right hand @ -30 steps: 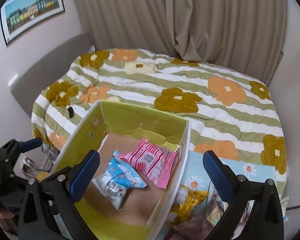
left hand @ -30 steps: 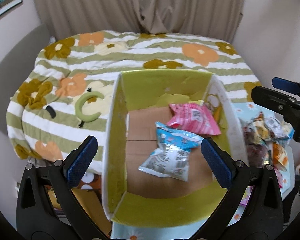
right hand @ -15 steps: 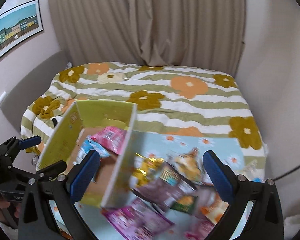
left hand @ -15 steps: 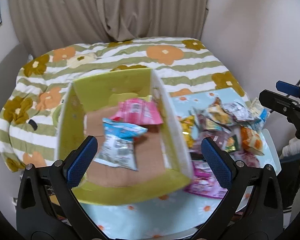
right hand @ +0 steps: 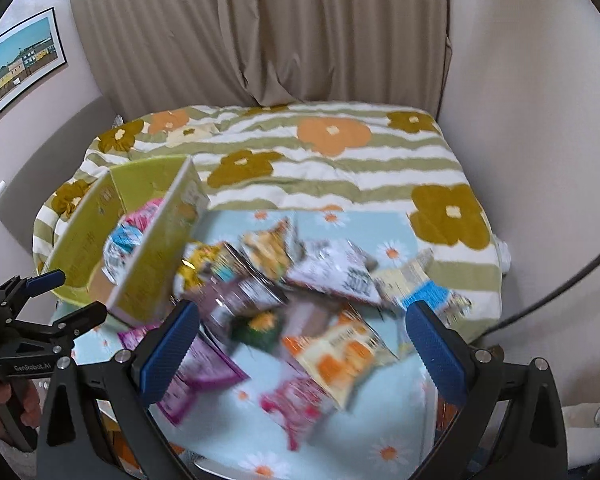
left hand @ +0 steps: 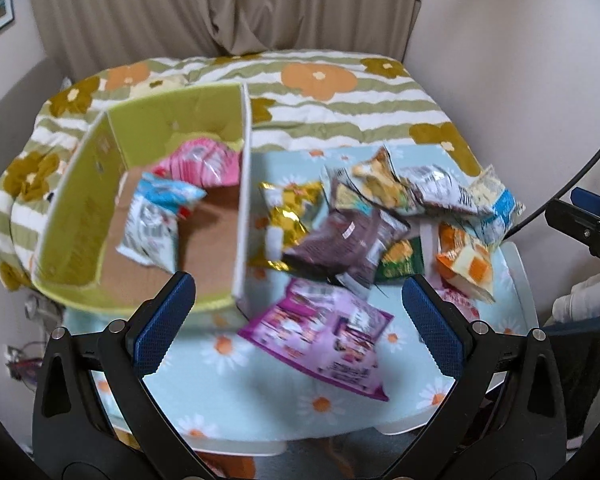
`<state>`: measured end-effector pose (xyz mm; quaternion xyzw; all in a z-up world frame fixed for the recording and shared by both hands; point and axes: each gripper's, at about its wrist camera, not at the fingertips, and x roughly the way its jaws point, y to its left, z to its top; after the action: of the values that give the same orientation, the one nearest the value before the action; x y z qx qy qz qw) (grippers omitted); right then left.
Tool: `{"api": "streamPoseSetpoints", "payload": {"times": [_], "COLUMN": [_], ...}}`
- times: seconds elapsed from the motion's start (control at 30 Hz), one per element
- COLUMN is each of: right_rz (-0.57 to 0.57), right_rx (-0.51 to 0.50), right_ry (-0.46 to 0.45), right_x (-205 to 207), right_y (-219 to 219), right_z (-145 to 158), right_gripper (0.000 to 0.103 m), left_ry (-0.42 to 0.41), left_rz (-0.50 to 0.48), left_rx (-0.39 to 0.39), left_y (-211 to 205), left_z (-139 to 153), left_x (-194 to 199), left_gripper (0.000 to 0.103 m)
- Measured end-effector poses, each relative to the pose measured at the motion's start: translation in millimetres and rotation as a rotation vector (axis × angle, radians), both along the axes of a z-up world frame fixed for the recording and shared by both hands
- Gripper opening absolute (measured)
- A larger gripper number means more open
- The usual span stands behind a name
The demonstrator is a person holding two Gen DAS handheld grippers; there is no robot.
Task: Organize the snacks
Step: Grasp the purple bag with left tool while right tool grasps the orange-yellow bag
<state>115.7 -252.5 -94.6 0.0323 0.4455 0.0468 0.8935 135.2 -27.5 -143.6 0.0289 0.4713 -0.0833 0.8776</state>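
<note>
Snack packets are being displayed on a daisy-print table beside a flowered bed; both the left gripper and right gripper are being held spread, empty.

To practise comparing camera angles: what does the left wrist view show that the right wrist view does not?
Only the left wrist view shows the box's cardboard floor and the right gripper at its edge. Only the right wrist view shows the picture on the wall and the left gripper. Both show the box, the snack pile, the bed and curtain.
</note>
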Motion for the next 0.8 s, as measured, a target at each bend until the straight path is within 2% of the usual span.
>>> {"api": "streamPoseSetpoints", "payload": {"times": [0.33,0.63,0.8], "right_rz": [0.054,0.112,0.15], "right_rx": [0.017,-0.002,-0.035], "right_ry": [0.077,0.103,0.112], "right_x": [-11,4,11], "right_y": [-28,-24,-17], "right_z": [-53,-98,-117], "right_gripper": [0.103,0.103,0.103], "left_ry": [0.064,0.118,0.118], "left_rz": [0.112,0.17,0.193], "left_rx": [0.01,-0.059,-0.052], "left_y": [-11,-12,-18], "left_z": [-48,-94,-109], "left_x": [-19,-9,-3], "left_gripper": [0.103,0.103,0.103]}}
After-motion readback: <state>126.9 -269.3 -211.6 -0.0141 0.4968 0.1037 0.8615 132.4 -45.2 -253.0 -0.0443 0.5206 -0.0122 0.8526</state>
